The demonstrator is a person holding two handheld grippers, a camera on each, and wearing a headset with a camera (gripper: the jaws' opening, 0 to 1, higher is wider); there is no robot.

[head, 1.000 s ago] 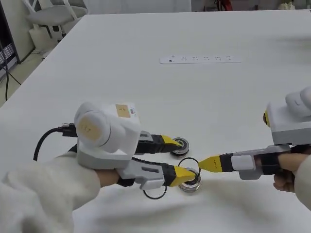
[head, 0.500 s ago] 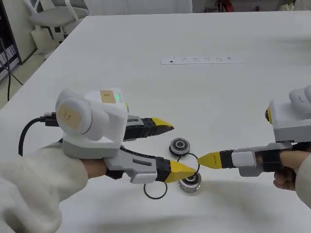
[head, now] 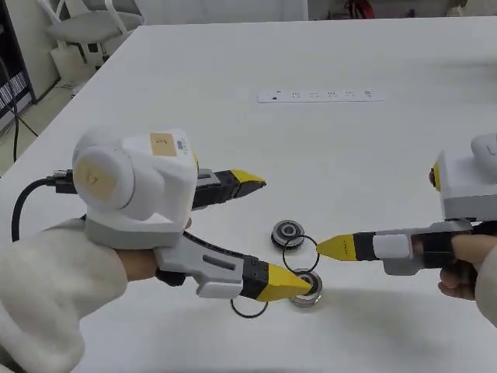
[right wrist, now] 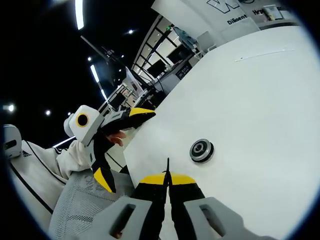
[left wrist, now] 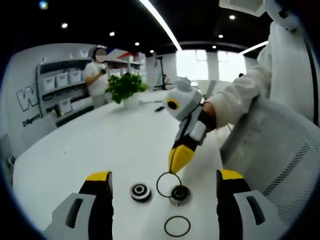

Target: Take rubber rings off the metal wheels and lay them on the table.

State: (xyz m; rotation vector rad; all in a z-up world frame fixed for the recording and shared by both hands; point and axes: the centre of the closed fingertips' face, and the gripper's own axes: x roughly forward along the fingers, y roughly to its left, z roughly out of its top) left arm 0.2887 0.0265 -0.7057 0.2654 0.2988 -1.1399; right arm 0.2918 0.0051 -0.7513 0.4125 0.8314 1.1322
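Observation:
Two metal wheels lie on the white table: the far wheel (head: 288, 231) (left wrist: 140, 192) (right wrist: 201, 149) and the near wheel (head: 307, 286) (left wrist: 179, 194). My right gripper (head: 322, 247) (right wrist: 167, 176) is shut on a thin black rubber ring (head: 300, 252) (left wrist: 169, 184), holding it just above the near wheel. In the right gripper view the ring (right wrist: 167, 165) shows edge-on as a thin line. My left gripper (head: 273, 233) (left wrist: 164, 176) is wide open, with both wheels lying ahead between its jaws. Its lower jaw tip overlaps the near wheel. A loose ring (head: 248, 307) (left wrist: 177, 226) lies flat near that wheel.
A white power strip (head: 320, 95) lies flat farther back on the table. A chair (head: 81, 23) stands off the far left corner. In the left gripper view a person (left wrist: 95, 75) stands by shelves behind a potted plant (left wrist: 125, 87).
My left gripper has drawn back to the left from the wheels and opened wider. The right gripper has stayed shut on the ring, nearly still.

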